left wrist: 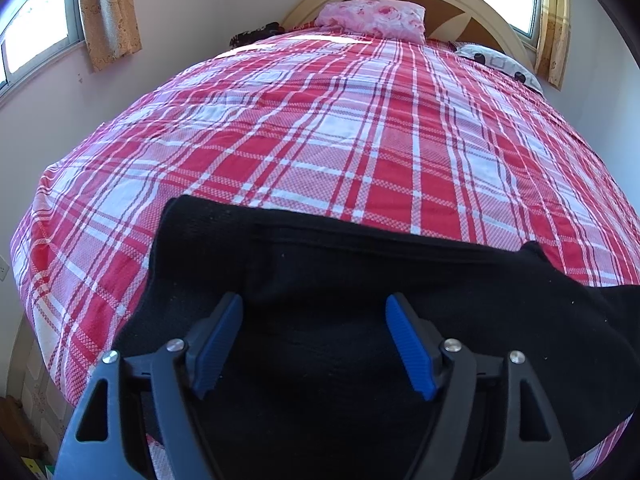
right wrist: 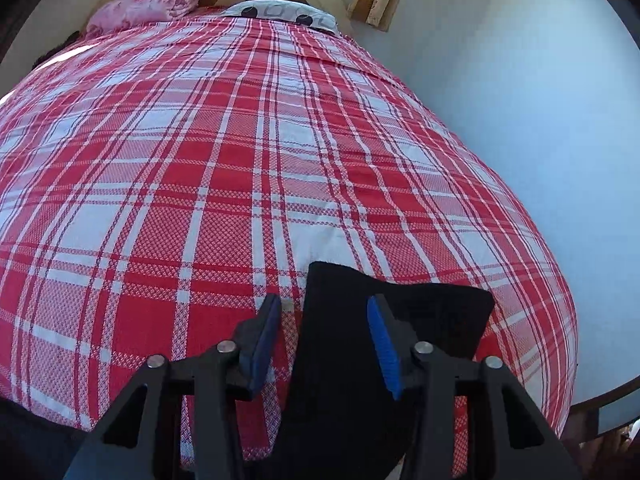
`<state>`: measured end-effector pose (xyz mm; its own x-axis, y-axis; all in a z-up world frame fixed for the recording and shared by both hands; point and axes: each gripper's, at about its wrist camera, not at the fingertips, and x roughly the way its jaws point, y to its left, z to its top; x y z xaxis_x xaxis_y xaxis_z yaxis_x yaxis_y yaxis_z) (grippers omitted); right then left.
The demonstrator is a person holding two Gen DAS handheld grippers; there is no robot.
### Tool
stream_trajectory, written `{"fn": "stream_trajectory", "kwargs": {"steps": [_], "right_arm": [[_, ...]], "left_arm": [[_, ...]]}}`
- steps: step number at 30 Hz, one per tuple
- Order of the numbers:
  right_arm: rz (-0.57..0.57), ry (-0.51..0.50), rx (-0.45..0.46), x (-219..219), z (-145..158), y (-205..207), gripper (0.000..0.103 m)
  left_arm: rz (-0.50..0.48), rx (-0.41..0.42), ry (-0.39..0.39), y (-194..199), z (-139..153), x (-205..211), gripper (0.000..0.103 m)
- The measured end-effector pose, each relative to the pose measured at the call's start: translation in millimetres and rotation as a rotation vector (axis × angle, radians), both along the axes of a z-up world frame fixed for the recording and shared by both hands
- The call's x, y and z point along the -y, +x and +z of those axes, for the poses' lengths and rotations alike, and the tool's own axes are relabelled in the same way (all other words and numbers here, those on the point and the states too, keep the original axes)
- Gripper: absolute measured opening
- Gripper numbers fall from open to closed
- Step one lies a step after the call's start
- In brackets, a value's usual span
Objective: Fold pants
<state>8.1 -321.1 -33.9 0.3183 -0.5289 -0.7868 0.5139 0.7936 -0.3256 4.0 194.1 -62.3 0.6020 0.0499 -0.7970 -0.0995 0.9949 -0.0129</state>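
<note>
Black pants [left wrist: 340, 280] lie flat along near edge of bed [left wrist: 320, 140]. Left gripper [left wrist: 314, 320] stands wide open above pants, nothing held. Right gripper [right wrist: 322, 320] is open in view, pants end between pads w/o pad contact.

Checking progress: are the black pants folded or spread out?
Cannot tell: the pants lie flat on the bed, but both views cut them off.

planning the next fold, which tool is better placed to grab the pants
Right: the right tool is open astride a pants edge. The left tool is open above flat cloth, no edge between.
</note>
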Motion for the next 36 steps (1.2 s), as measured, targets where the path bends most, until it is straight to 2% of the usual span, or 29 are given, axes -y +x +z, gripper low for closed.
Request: {"fn": "stream_trajectory", "kwargs": {"steps": [1,3,5,6,11,12,14,15,16,18,22,27,29,30,33,35,36], "right_arm": [[-0.011,0.042,0.004,4.0,0.2,0.5,0.006],[-0.062,0.063,0.027,9.5,6.5,-5.9,0.004],[-0.101,0.066,0.089,13.5,19.8,-22.6,0.003],[-0.122,0.086,0.153,16.2,29.5,-36.0,0.003],[-0.158,0.329,0.672,24.3,91.3,-150.8,0.003],[-0.182,0.397,0.793,26.7,96.8,-185.4,0.003],[-0.222,0.525,0.978,33.5,90.8,-239.6,0.003],[-0.246,0.576,1.035,35.4,82.1,-262.9,0.003],[-0.271,0.599,1.057,35.9,73.0,-280.2,0.003],[-0.326,0.608,1.044,37.4,49.9,-310.1,0.003],[-0.461,0.717,1.053,43.1,-3.0,-352.6,0.004],[-0.6,0.729,1.025,45.4,-25.5,-371.2,0.004],[-0.654,0.712,0.977,46.5,-25.5,-374.6,0.004],[-0.647,0.704,0.971,44.5,-22.2,-375.3,0.004],[-0.489,0.727,1.042,18.4,-4.3,-364.4,0.005],[-0.407,0.751,1.043,0.2,-0.1,-349.5,0.006],[-0.366,0.779,1.034,-10.4,-1.5,-337.1,0.01]], "left_arm": [[-0.001,0.0,0.0,0.1,0.0,0.1,0.077],[-0.001,0.0,0.001,-0.1,0.1,0.2,0.077],[-0.001,0.001,0.002,-0.1,0.3,0.5,0.077],[0.0,0.001,0.002,-0.1,0.4,0.6,0.077],[0.008,-0.003,0.003,0.8,-0.2,0.8,0.077],[0.007,-0.003,0.003,1.0,-0.1,1.1,0.077],[0.005,-0.003,0.002,1.5,-0.2,1.3,0.078],[0.005,-0.003,0.003,1.6,-0.2,1.2,0.078],[0.006,-0.005,0.002,1.7,-0.2,1.3,0.079],[0.006,-0.009,0.001,3.3,-0.3,1.7,0.08],[0.012,-0.019,0.002,5.8,0.2,3.0,0.082],[0.009,-0.019,0.008,5.6,0.2,3.6,0.082],[0.01,-0.019,0.004,4.6,1.0,3.3,0.082],[0.013,-0.015,-0.001,3.9,1.9,3.1,0.081],[0.015,0.022,-0.035,-5.3,12.5,1.3,0.081],[-0.018,0.06,-0.076,-16.5,23.9,3.5,0.081],[-0.038,0.072,-0.094,-21.5,28.7,5.8,0.081]]}}
